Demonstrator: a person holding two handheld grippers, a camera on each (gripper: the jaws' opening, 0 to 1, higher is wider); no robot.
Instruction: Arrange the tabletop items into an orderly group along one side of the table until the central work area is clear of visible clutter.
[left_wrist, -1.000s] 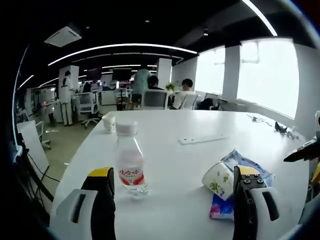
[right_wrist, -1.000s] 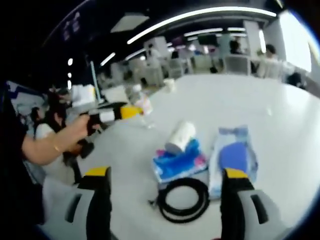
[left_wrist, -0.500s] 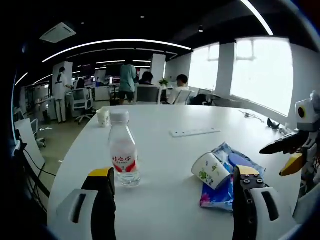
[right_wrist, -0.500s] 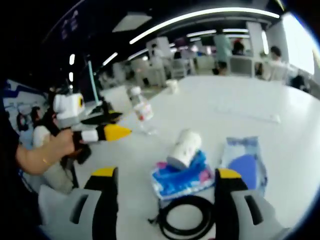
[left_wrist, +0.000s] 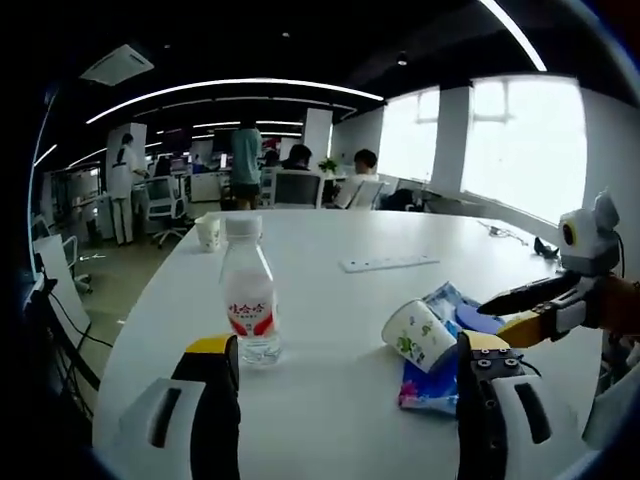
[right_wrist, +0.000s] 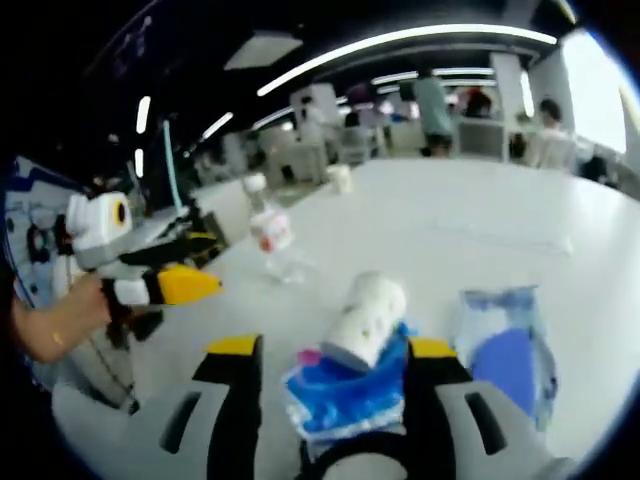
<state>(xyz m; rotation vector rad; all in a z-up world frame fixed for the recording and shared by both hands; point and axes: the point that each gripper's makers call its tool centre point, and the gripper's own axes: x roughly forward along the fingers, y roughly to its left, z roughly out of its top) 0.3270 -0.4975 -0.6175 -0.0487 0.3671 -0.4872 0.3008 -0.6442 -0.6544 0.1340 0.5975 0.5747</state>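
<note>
Jaws parted, paper cup (right_wrist: 364, 320) lying between, on blue packet (right_wrist: 340, 395)

left gripper (left_wrist: 340, 400): black jaws, yellow-capped tips, grey-white side housings with slots.
right gripper (right_wrist: 325, 400): black jaws, yellow tips, grey-white housings.
right jaw: screws seen near the tip.

A large open-plan office lies beyond the far edge of the table. Long curved white ceiling light strips (left_wrist: 240, 92) run overhead. Grey office chairs (left_wrist: 300, 187) stand at the far edge, with several people (left_wrist: 245, 160) seated or standing behind them. Bright tall windows (left_wrist: 515, 150) line the right-hand wall.
</note>
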